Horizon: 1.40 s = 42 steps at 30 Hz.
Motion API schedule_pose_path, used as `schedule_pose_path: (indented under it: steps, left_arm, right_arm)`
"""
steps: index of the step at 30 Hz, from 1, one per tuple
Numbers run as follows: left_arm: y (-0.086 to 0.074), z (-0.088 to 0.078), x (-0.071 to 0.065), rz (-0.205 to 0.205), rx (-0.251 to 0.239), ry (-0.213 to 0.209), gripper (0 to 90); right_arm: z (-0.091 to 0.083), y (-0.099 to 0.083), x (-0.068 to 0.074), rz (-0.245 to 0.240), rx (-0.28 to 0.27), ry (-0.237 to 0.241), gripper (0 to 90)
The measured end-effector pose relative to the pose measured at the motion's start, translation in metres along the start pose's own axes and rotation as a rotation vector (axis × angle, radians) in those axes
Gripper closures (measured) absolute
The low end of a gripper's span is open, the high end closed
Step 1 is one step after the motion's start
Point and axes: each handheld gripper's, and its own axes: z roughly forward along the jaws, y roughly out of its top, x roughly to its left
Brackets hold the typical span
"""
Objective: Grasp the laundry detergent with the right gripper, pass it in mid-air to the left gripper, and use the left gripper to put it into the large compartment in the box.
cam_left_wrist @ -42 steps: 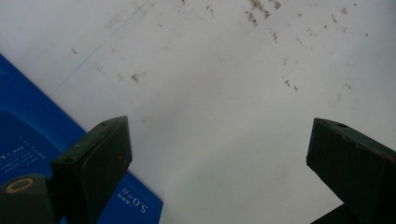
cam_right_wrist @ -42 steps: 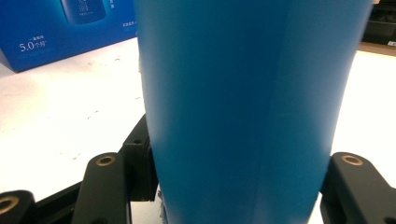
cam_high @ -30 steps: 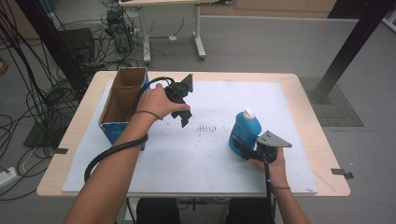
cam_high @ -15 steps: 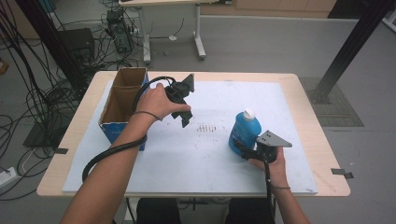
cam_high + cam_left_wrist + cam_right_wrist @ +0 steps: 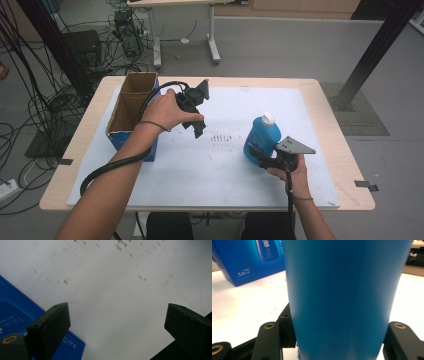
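Note:
A blue bottle (image 5: 261,137) with a white cap stands upright on the white mat, right of centre. My right gripper (image 5: 257,160) is shut on its lower body, and the blue wall (image 5: 342,297) sits squeezed between both jaws in the right gripper view. My left gripper (image 5: 195,127) hangs above the mat beside the cardboard box (image 5: 131,112), tilted downward. Its jaws stand wide apart with nothing between them (image 5: 117,312); only stained mat lies below.
The open-topped box has blue printed sides (image 5: 15,310) (image 5: 249,257) and stands at the table's left. Small dark stains (image 5: 220,136) mark the mat's middle. The mat (image 5: 225,175) covers most of the wooden table (image 5: 350,195). Cables and desk legs lie on the floor beyond.
The left hand has shifted slightly above the mat. The right gripper and the bottle have kept still.

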Motion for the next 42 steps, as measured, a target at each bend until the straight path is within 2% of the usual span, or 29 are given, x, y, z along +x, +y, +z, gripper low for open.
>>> schedule_pose_path:
  steps: [3, 4, 9, 13, 17, 21, 22, 29, 30, 33, 37, 38, 42]
  left_arm:
    - [-0.002, -0.002, -0.003, 0.017, -0.006, 0.002, 6.9]
    - [-0.004, -0.006, -0.007, 0.036, -0.011, 0.004, 6.9]
    - [-0.009, -0.013, -0.012, 0.059, -0.025, 0.010, 6.9]
    - [-0.014, -0.019, -0.015, 0.081, -0.034, 0.008, 6.9]
    - [-0.017, -0.023, -0.016, 0.105, -0.035, -0.007, 6.8]
    - [-0.019, -0.029, -0.026, 0.148, -0.030, 0.007, 7.1]
    - [-0.019, -0.029, -0.026, 0.148, -0.030, 0.007, 7.1]
    - [-0.023, -0.038, -0.043, 0.223, -0.042, 0.003, 7.0]
    - [-0.023, -0.038, -0.043, 0.223, -0.042, 0.003, 7.0]
    - [-0.024, -0.043, -0.049, 0.244, -0.049, 0.006, 7.0]
    - [-0.026, -0.046, -0.050, 0.262, -0.055, 0.000, 6.9]
    - [-0.028, -0.048, -0.050, 0.283, -0.066, -0.008, 6.9]
    - [-0.030, -0.051, -0.051, 0.317, -0.080, -0.026, 6.8]
  right_arm:
    - [0.001, 0.001, -0.003, -0.001, 0.000, 0.017, 41.4]
    - [0.002, 0.002, -0.007, -0.001, -0.002, 0.035, 41.4]
    - [0.005, 0.004, -0.013, 0.019, -0.010, 0.082, 41.4]
    - [0.007, 0.009, -0.020, 0.007, -0.014, 0.137, 41.4]
    - [0.009, 0.011, -0.022, -0.003, -0.012, 0.158, 41.4]
    - [0.015, 0.019, -0.029, -0.033, 0.003, 0.227, 41.3]
    - [0.015, 0.019, -0.029, -0.033, 0.003, 0.227, 41.3]
    - [0.031, 0.032, -0.037, -0.068, 0.019, 0.318, 41.3]
    - [0.031, 0.032, -0.037, -0.068, 0.019, 0.318, 41.3]
    - [0.039, 0.038, -0.043, -0.077, 0.029, 0.364, 41.3]
    - [0.043, 0.039, -0.048, -0.075, 0.024, 0.399, 41.3]
    - [0.046, 0.041, -0.051, -0.075, 0.021, 0.422, 41.3]
    - [0.051, 0.048, -0.059, -0.091, 0.033, 0.464, 41.3]
